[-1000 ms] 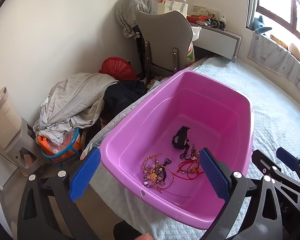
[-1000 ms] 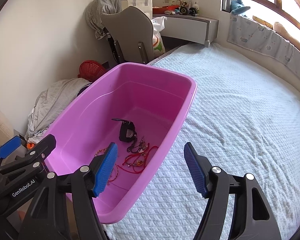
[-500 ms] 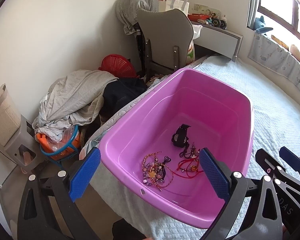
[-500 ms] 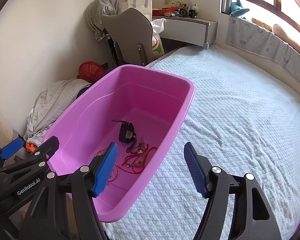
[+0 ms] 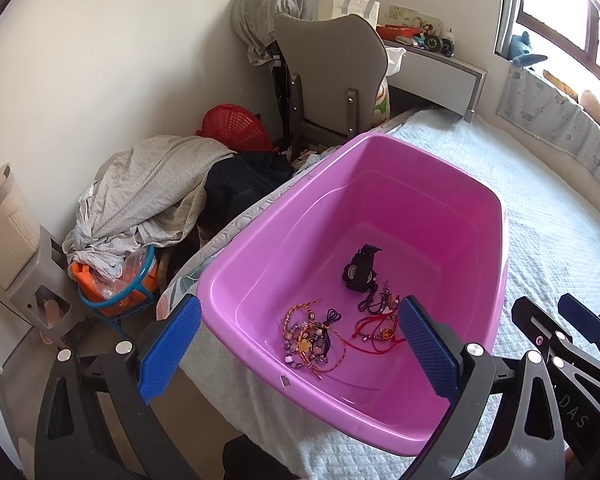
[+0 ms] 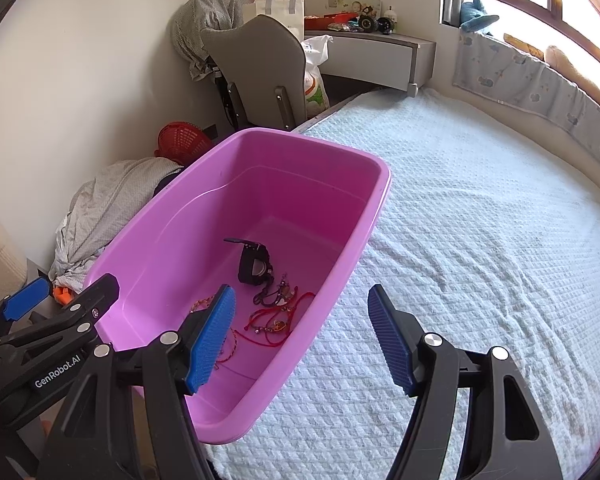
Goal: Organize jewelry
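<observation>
A pink plastic tub [image 5: 496,216] stands on the bed [image 6: 480,240]; it also shows in the right wrist view [image 6: 380,184]. On its floor lie a black watch [image 5: 360,269], dark cord pieces [image 5: 374,300], red cord bracelets [image 5: 374,330] and a beaded bracelet tangle [image 5: 310,338]. The watch [image 6: 254,266] and red bracelets [image 6: 276,316] show in the right wrist view too. My left gripper [image 5: 296,344] is open and empty above the tub's near end. My right gripper [image 6: 302,336] is open and empty over the tub's right rim.
The tub sits at the bed's left edge. Beside the bed are a heap of clothes [image 5: 148,192], a red basket [image 5: 232,128], a blue-rimmed basket [image 5: 116,288] and a grey chair [image 5: 332,76]. A cluttered desk [image 6: 372,52] stands at the back. The window padding [image 6: 540,88] lines the right.
Both grippers have drawn back and risen slightly; the tub and jewelry look a little farther away. Both stay open and nothing in the tub has moved.
</observation>
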A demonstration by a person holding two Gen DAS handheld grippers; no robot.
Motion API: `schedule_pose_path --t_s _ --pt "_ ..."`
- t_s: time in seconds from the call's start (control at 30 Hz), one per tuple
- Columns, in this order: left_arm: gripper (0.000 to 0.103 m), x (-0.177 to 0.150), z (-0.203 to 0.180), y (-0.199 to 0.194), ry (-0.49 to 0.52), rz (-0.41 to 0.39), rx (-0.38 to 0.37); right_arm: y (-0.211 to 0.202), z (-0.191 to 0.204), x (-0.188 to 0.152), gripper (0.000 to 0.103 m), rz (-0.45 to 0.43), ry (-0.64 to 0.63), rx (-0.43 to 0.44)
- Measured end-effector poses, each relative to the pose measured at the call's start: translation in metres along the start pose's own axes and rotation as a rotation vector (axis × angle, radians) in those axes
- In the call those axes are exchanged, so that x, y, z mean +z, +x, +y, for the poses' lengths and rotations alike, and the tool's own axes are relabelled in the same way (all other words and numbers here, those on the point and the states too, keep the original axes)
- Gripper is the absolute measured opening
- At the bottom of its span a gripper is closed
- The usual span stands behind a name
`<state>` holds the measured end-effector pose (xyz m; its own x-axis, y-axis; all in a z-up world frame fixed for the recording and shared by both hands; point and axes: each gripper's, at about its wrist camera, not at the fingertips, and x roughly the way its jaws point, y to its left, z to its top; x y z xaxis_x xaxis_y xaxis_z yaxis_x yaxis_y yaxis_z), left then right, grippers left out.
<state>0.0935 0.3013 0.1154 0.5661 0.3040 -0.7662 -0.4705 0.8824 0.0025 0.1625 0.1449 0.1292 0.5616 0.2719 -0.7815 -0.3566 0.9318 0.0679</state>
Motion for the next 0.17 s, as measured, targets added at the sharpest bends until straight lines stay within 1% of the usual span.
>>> schedule_pose_path --t_s 0.17 --pt "0.097 -0.0012 -0.0018 0.0013 0.0 0.005 -0.001 0.0011 0.0016 -0.0002 0.066 0.0 0.0 0.0"
